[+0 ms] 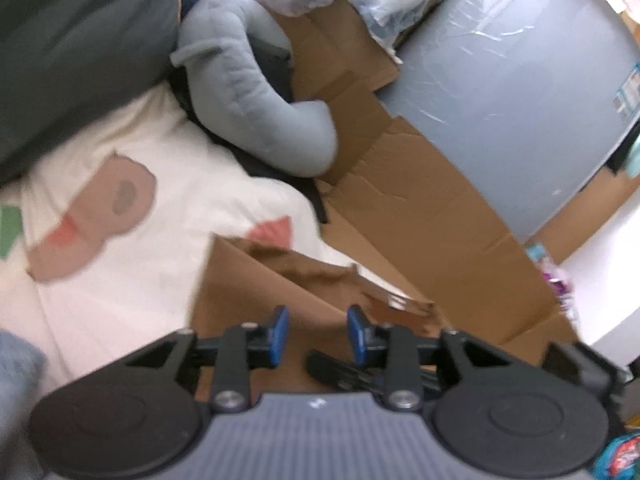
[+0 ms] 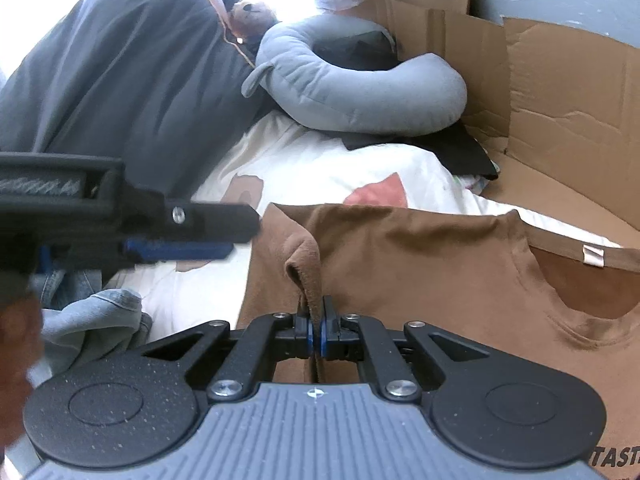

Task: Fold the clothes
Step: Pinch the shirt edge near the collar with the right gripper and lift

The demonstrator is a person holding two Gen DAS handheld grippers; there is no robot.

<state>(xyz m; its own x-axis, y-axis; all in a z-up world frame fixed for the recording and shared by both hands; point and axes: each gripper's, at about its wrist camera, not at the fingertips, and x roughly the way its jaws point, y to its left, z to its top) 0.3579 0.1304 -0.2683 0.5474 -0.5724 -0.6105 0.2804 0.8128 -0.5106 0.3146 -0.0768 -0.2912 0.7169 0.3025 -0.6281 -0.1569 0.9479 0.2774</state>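
Note:
A brown T-shirt (image 2: 420,264) lies on the white bedspread (image 2: 304,160), its neck hole to the right with a small white label. My right gripper (image 2: 316,328) is shut on a raised fold of the shirt's left part, and the cloth stands up between the blue pads. In the left wrist view my left gripper (image 1: 318,330) is open above the brown T-shirt (image 1: 260,292), with nothing between its blue pads. From the right wrist view the left gripper (image 2: 236,240) shows side-on at the left, just beyond the shirt's left edge.
A grey curved pillow (image 2: 360,88) and a dark grey cushion (image 2: 120,72) lie at the back, with a teddy bear (image 2: 248,12) behind. Flattened cardboard (image 2: 560,120) lines the right side. A denim garment (image 2: 92,320) lies at the left. A black cloth (image 2: 460,152) sits under the pillow.

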